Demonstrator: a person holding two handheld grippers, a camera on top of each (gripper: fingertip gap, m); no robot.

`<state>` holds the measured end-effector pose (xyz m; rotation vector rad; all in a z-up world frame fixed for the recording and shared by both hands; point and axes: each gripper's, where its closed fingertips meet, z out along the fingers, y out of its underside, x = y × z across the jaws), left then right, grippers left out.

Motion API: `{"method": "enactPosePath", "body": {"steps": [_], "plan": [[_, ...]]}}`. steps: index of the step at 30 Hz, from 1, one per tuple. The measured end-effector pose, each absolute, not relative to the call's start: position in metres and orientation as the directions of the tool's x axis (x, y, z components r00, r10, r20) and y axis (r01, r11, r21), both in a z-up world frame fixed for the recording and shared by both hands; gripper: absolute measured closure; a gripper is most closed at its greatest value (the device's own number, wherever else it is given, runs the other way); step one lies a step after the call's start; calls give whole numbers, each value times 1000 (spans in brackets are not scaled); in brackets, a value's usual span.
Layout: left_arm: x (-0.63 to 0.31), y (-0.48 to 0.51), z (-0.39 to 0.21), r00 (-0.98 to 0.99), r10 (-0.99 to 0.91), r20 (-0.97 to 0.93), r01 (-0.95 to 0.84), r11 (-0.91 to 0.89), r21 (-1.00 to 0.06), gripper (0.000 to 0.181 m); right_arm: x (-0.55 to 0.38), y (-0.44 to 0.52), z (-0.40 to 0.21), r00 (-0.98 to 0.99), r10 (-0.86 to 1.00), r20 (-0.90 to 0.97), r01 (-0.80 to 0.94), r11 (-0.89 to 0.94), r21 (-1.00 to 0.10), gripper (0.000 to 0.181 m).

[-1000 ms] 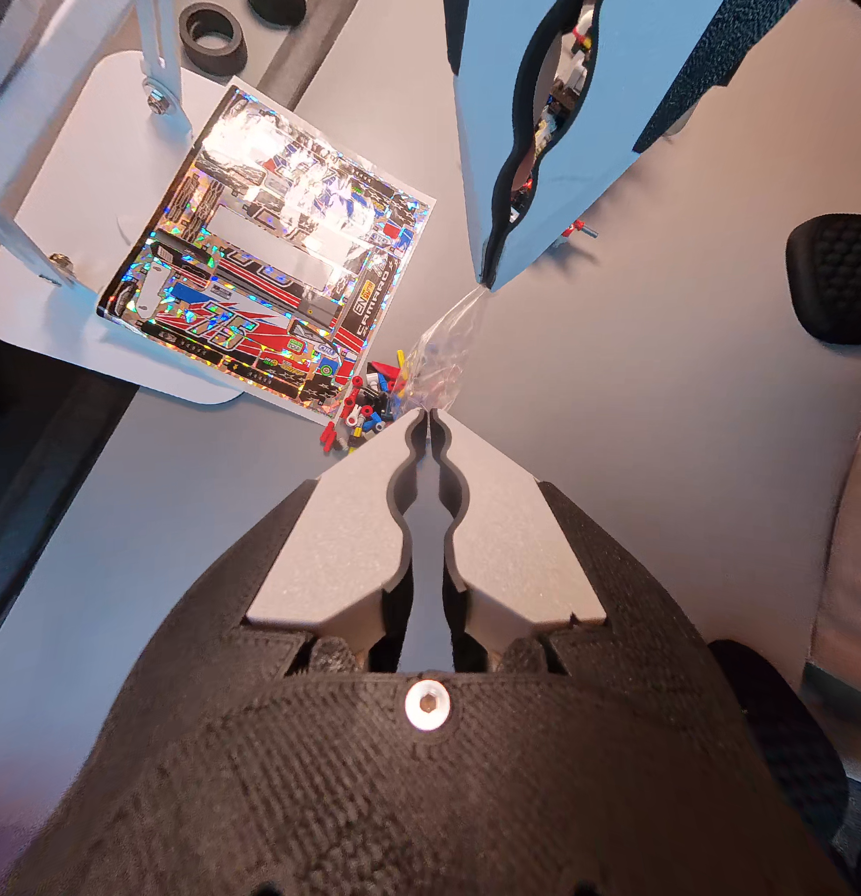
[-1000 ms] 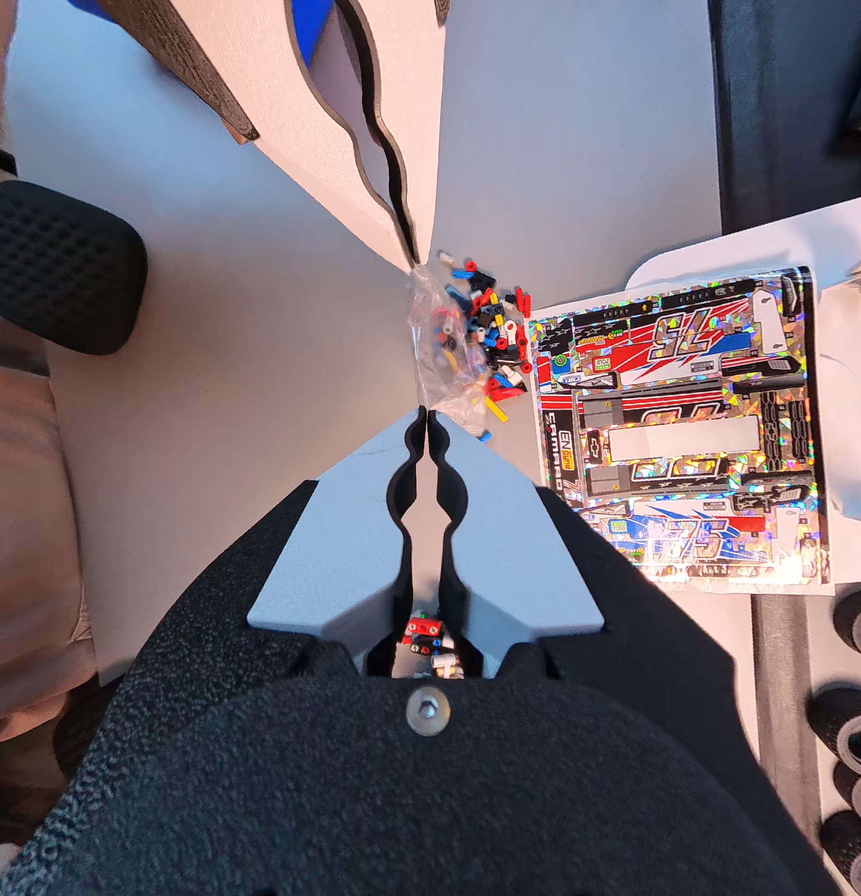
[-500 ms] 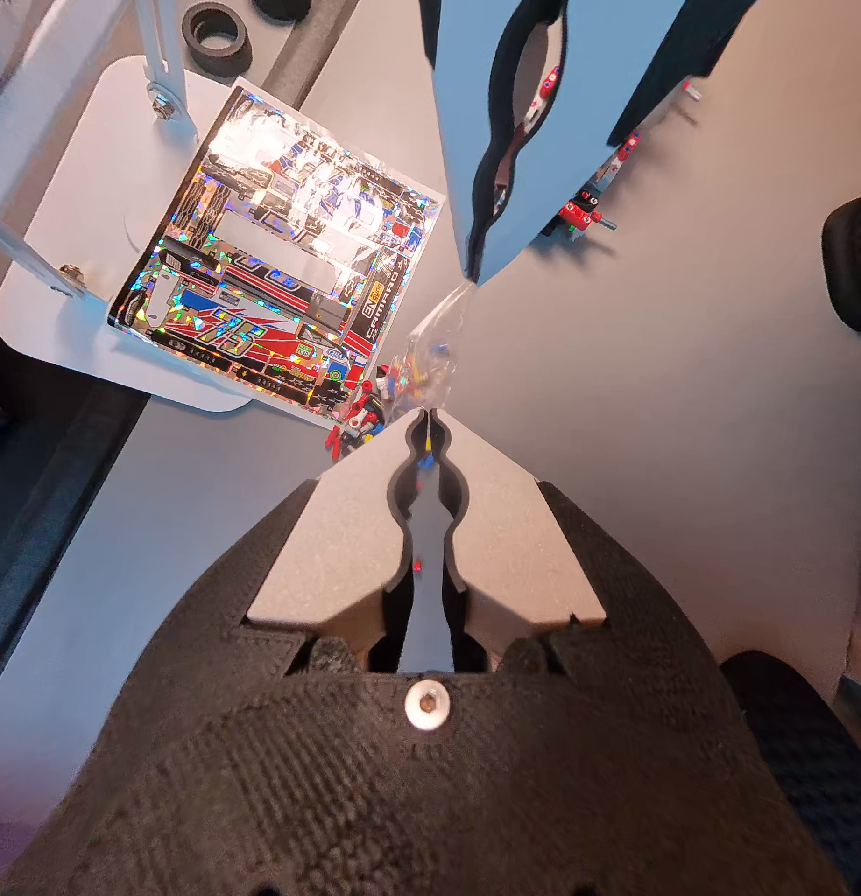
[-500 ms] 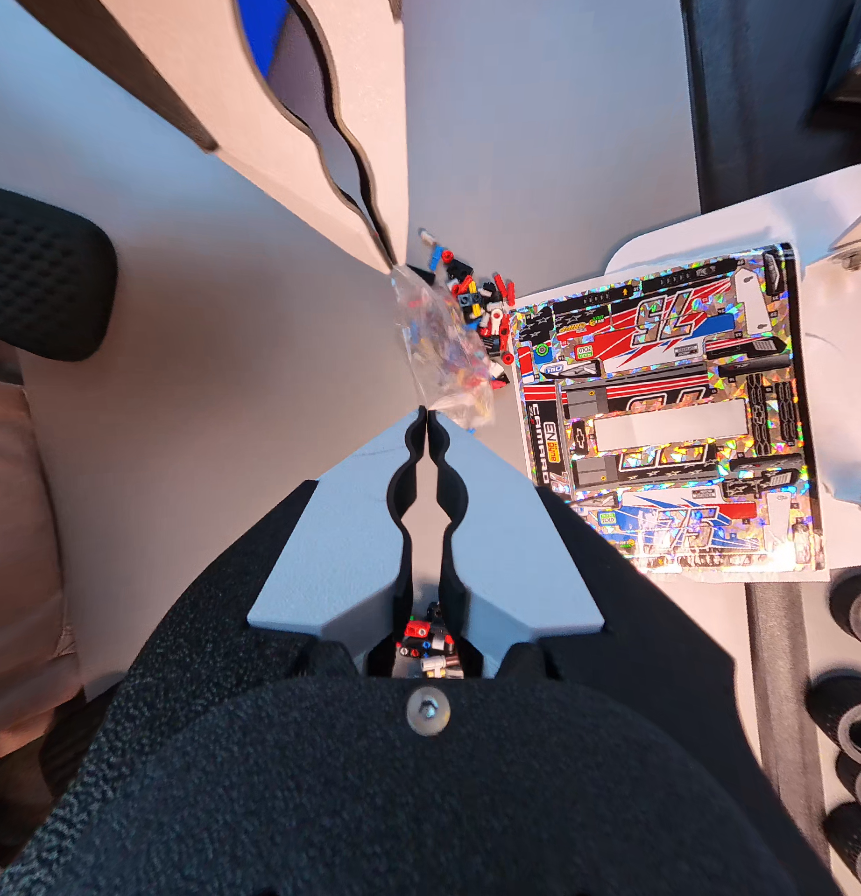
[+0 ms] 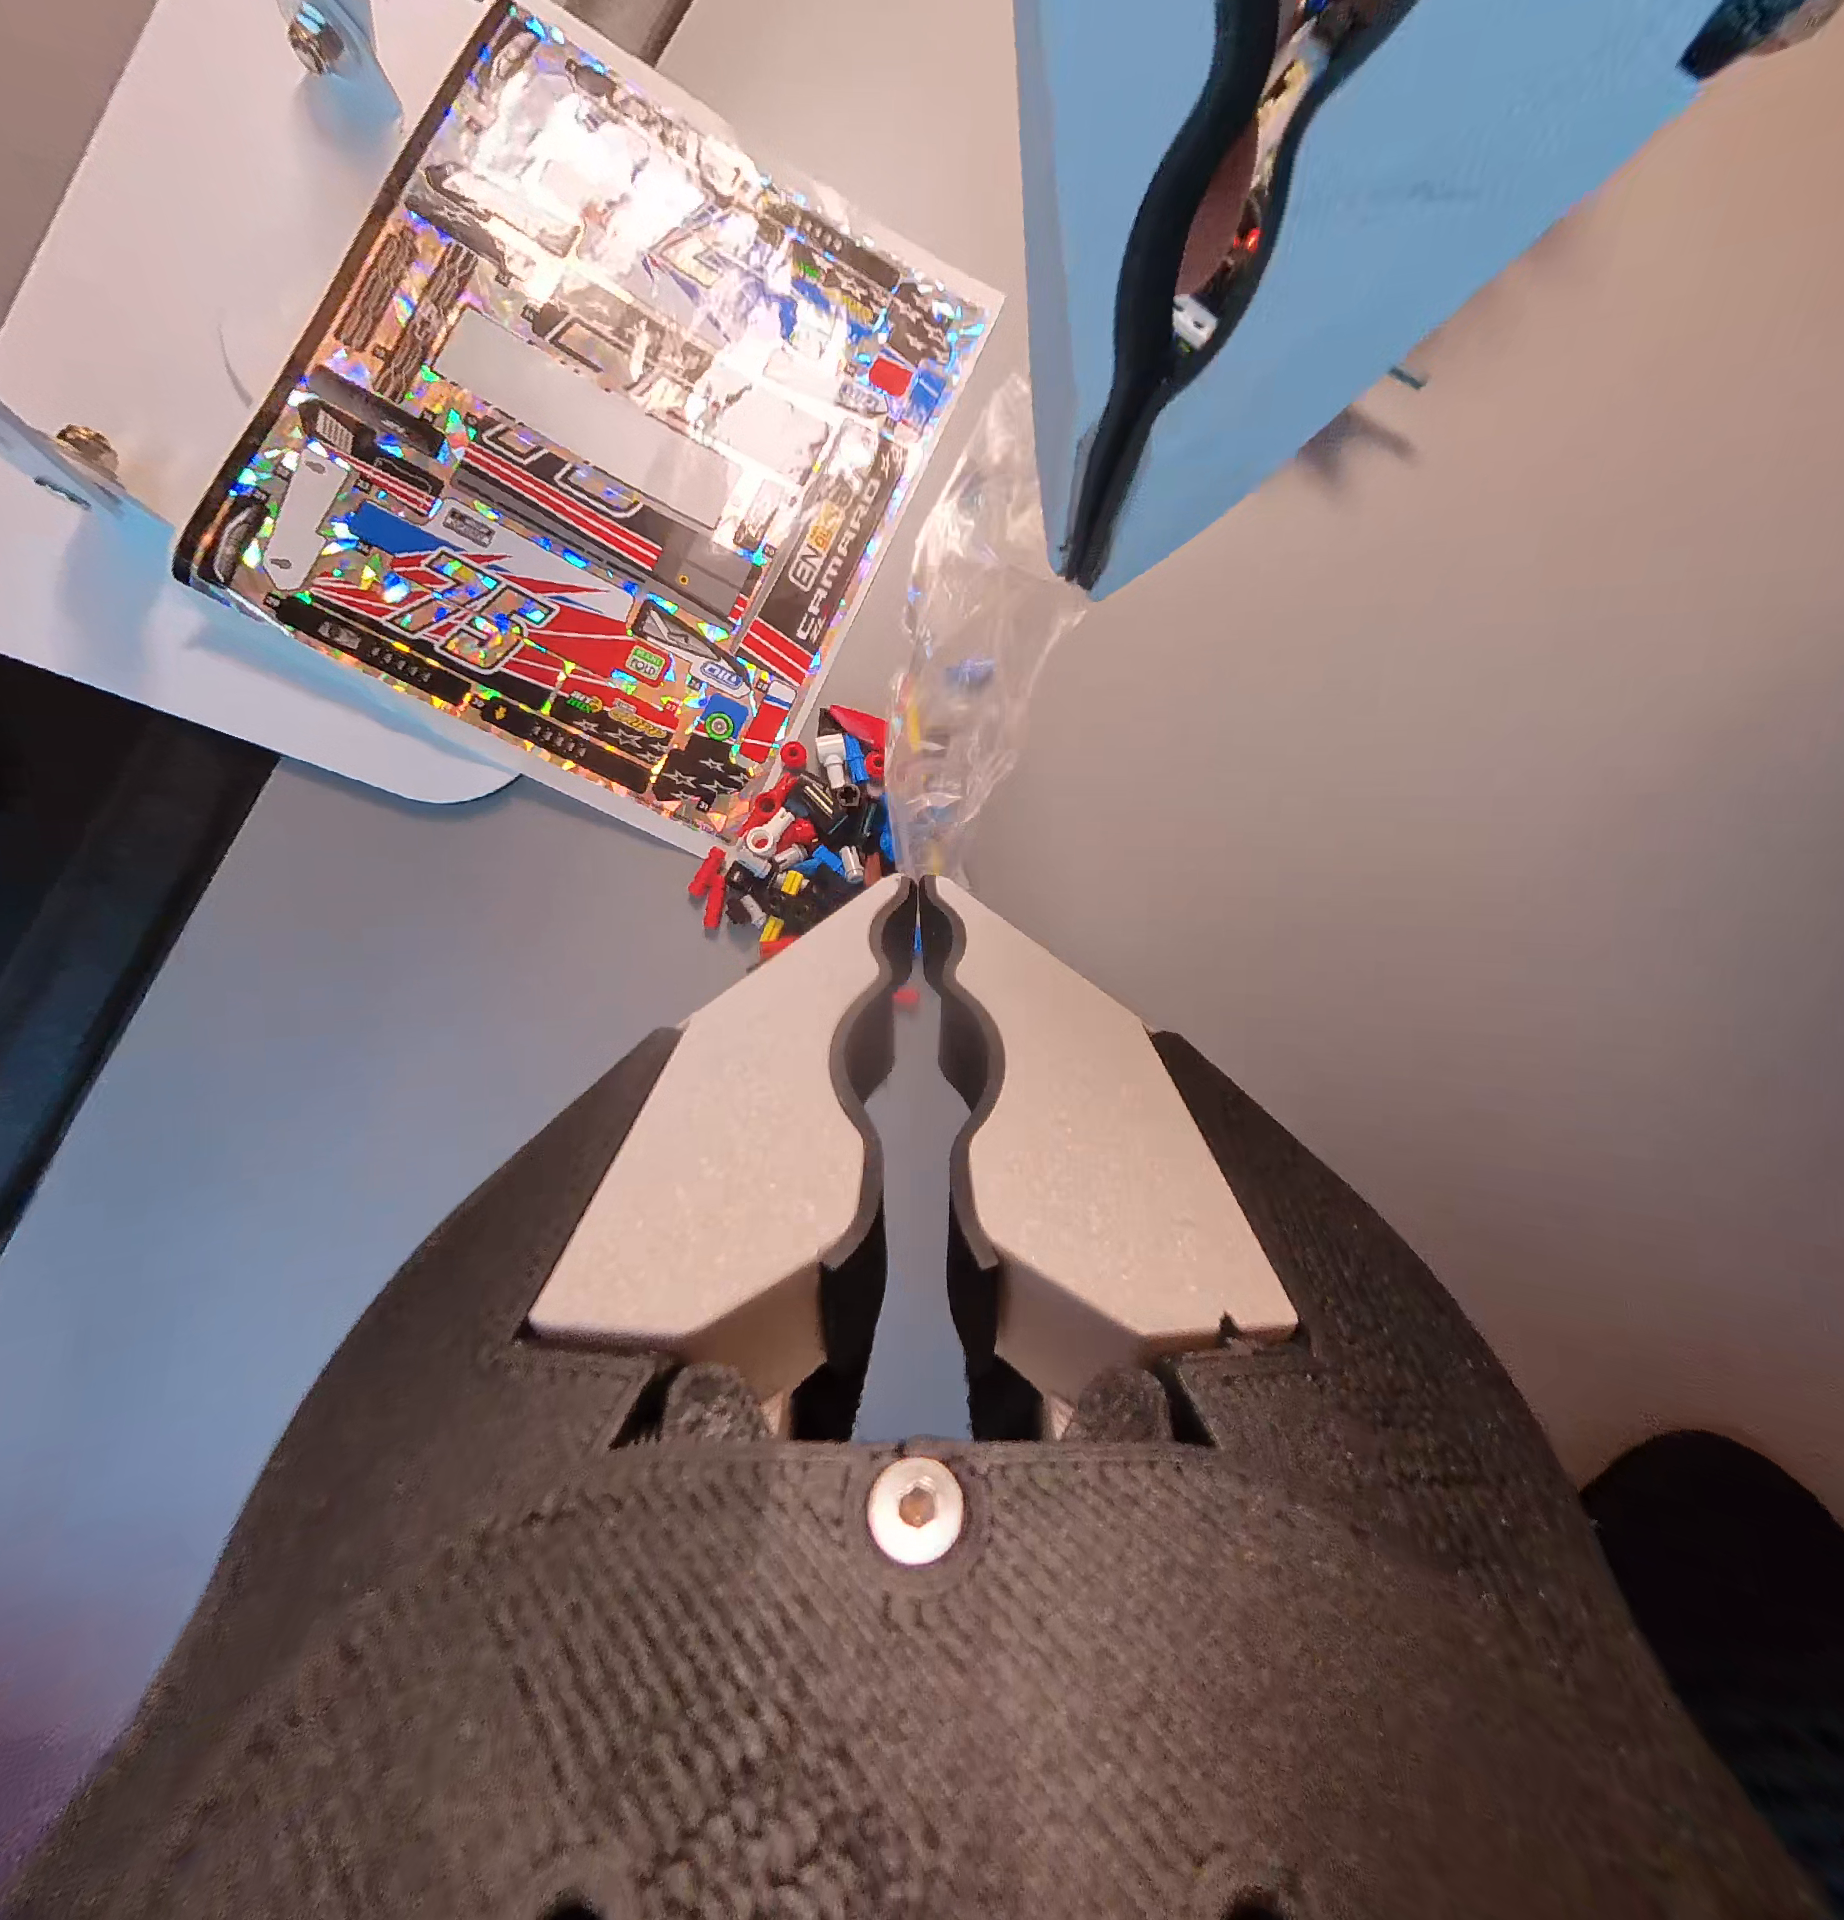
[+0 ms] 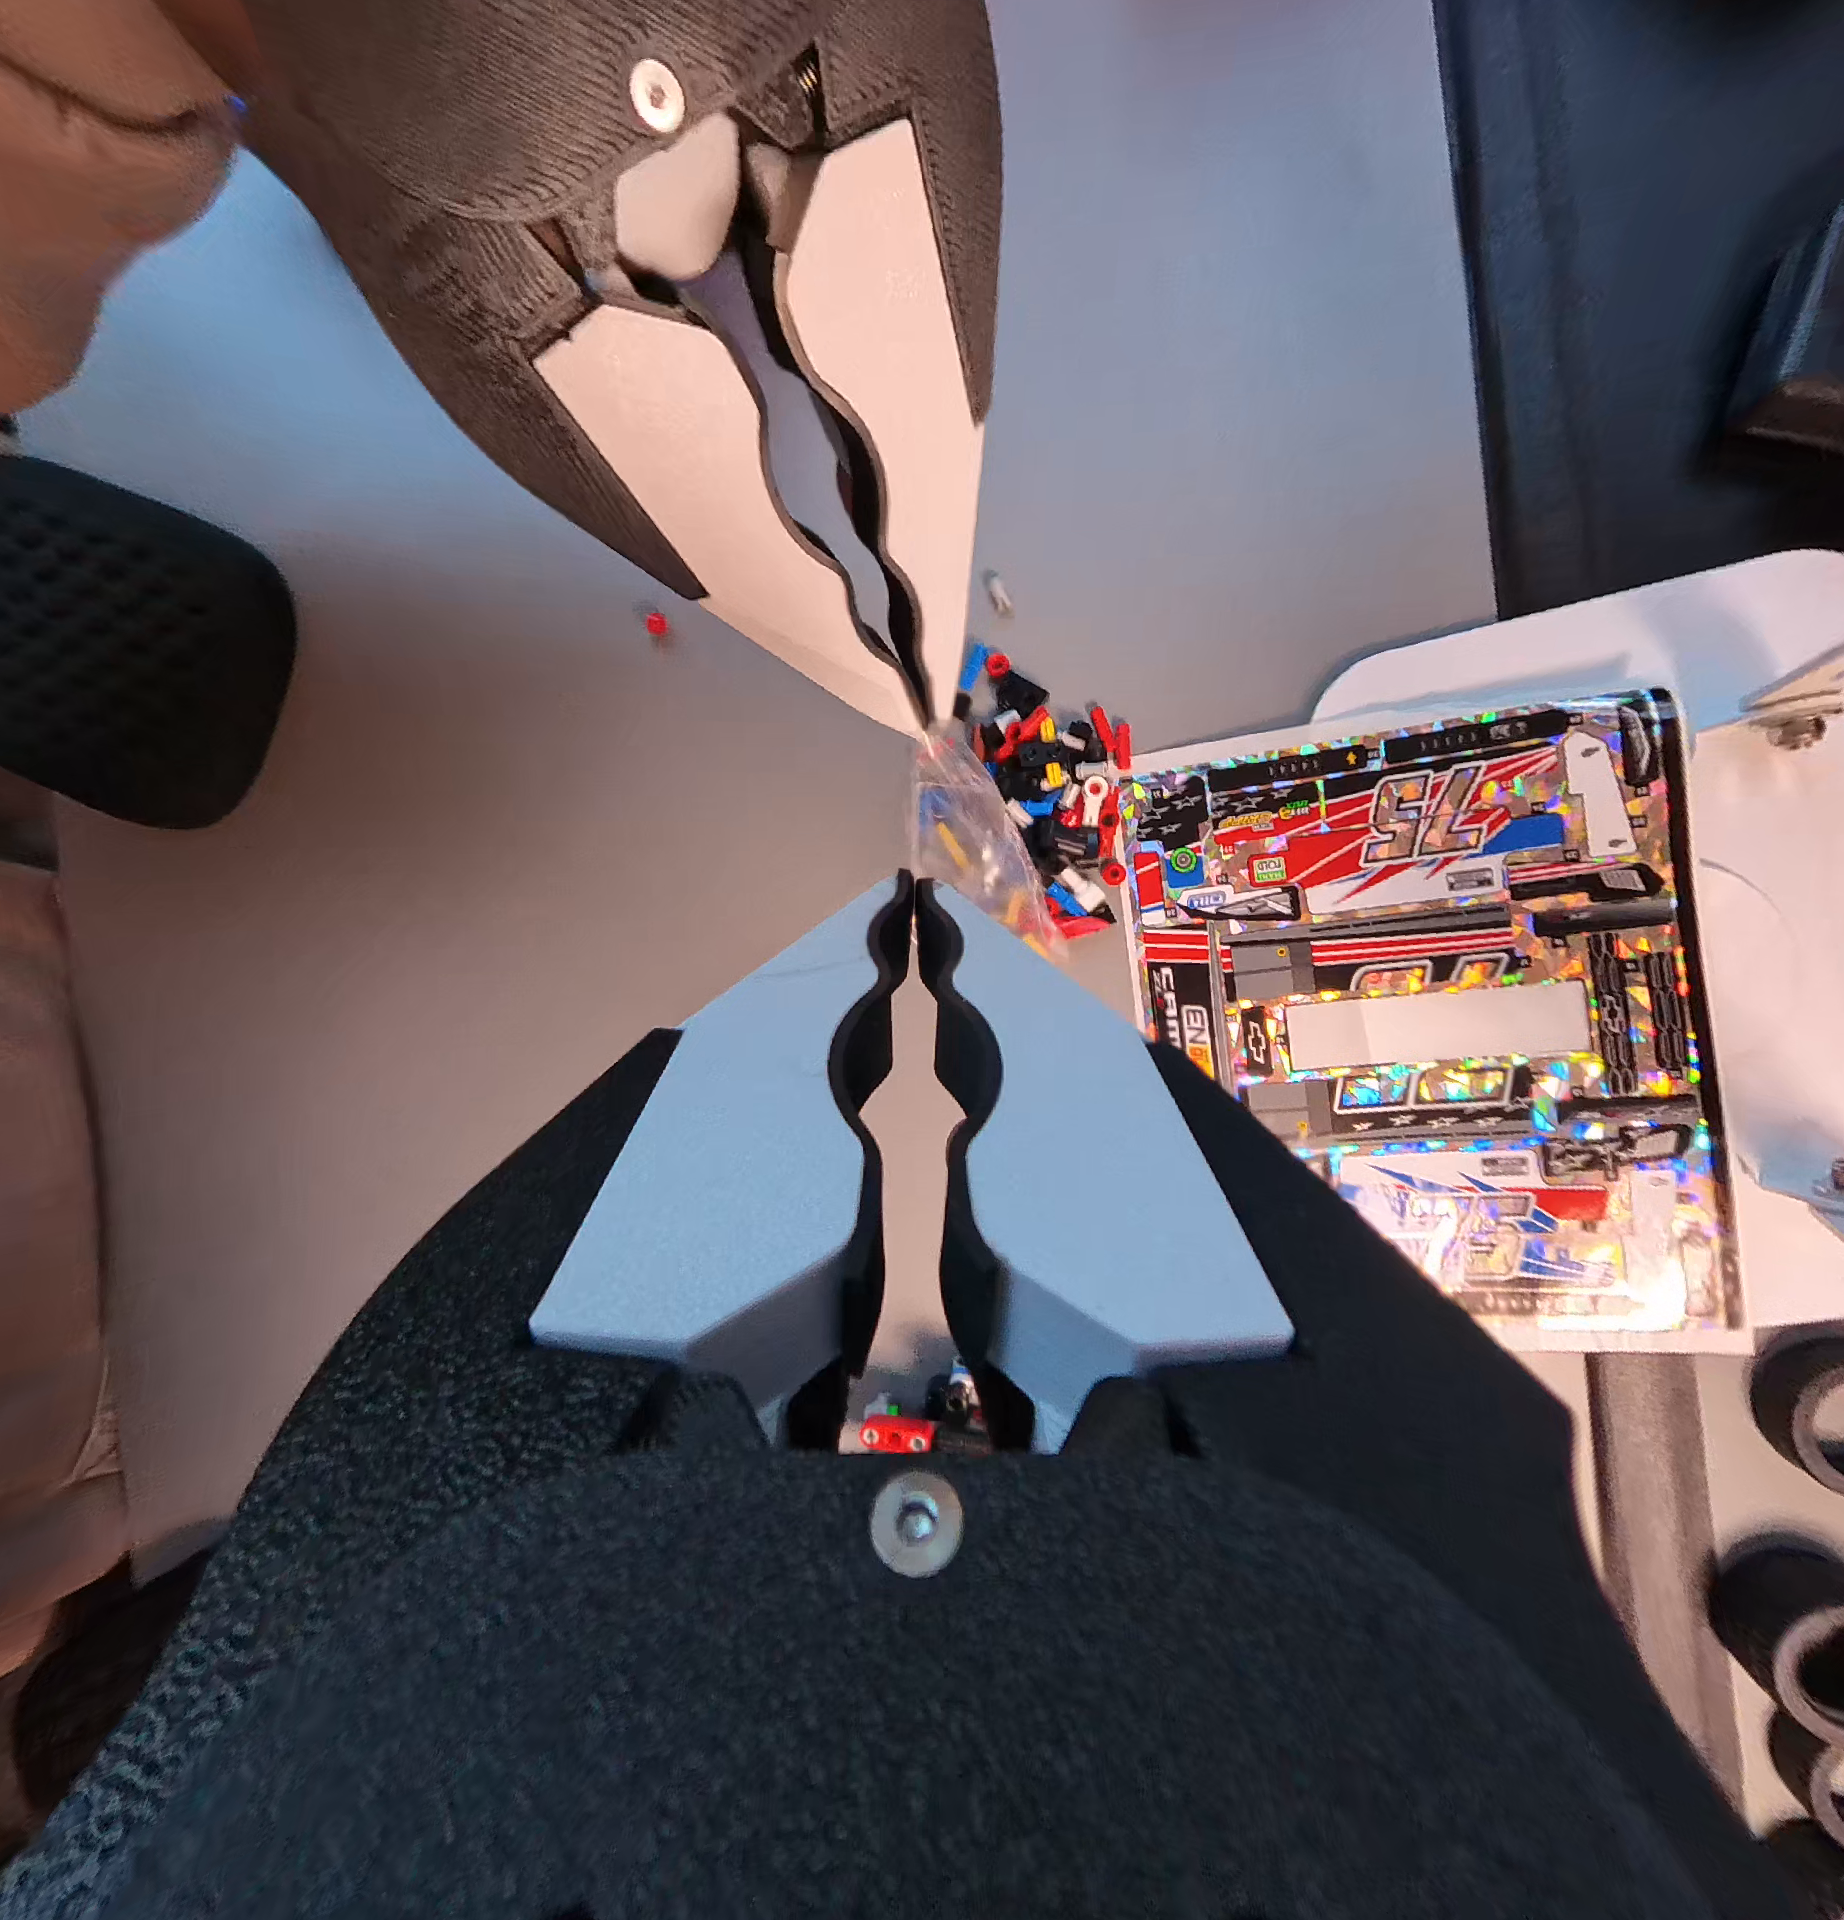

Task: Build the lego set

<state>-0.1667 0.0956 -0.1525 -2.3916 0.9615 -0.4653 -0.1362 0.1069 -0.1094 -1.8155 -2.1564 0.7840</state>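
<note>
A small clear plastic bag (image 5: 965,665) with a few coloured lego bits inside hangs stretched between my two grippers above the grey table. My left gripper (image 5: 918,888) is shut on one corner of the bag. My right gripper (image 6: 913,894) is shut on the opposite corner; it also shows in the left wrist view (image 5: 1079,566). The bag also shows in the right wrist view (image 6: 965,831). Under the bag lies a pile of small red, black, blue and white lego pieces (image 5: 809,821), also seen in the right wrist view (image 6: 1048,769).
A holographic sticker sheet (image 5: 606,436) lies beside the pile, partly on a white stand base (image 5: 118,343). Loose lego pieces (image 6: 656,623) lie apart on the table. Black tyres (image 6: 1822,1423) sit at the right edge. A black padded armrest (image 6: 107,644) is at the left. The left gripper's tips are roughly 6 cm from the right gripper's.
Both grippers, still shut on the bag, have shifted and tilted. More pieces lie in the pile on the table, and the bag holds fewer. A red piece now lies apart on the table.
</note>
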Motion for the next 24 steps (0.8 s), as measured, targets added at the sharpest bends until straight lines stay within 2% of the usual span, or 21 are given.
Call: {"method": "enactPosePath", "body": {"steps": [3, 5, 7, 13, 19, 24], "plan": [[-164, 95, -160, 700, -707, 104, -531, -612, -586, 181, -145, 104, -109, -225, 962, -153, 821, 103, -562, 181], [-167, 92, -170, 702, -708, 79, -556, -614, -560, 181, -141, 106, -125, -226, 967, -117, 862, 142, -487, 181], [-165, 91, -174, 702, -707, 83, -548, -611, -572, 181, -147, 99, -122, -243, 962, -123, 844, 148, -515, 181], [-171, 90, -177, 716, -696, 63, -542, -610, -579, 181, -149, 100, -127, -233, 965, -121, 859, 146, -492, 181], [-178, 92, -155, 724, -689, 34, -520, -577, -630, 181, -148, 104, -113, -220, 968, -118, 823, 119, -555, 181], [-178, 91, -110, 719, -694, -35, -488, -468, -737, 181, -131, 111, -105, -214, 974, -68, 756, 121, -643, 181]]}}
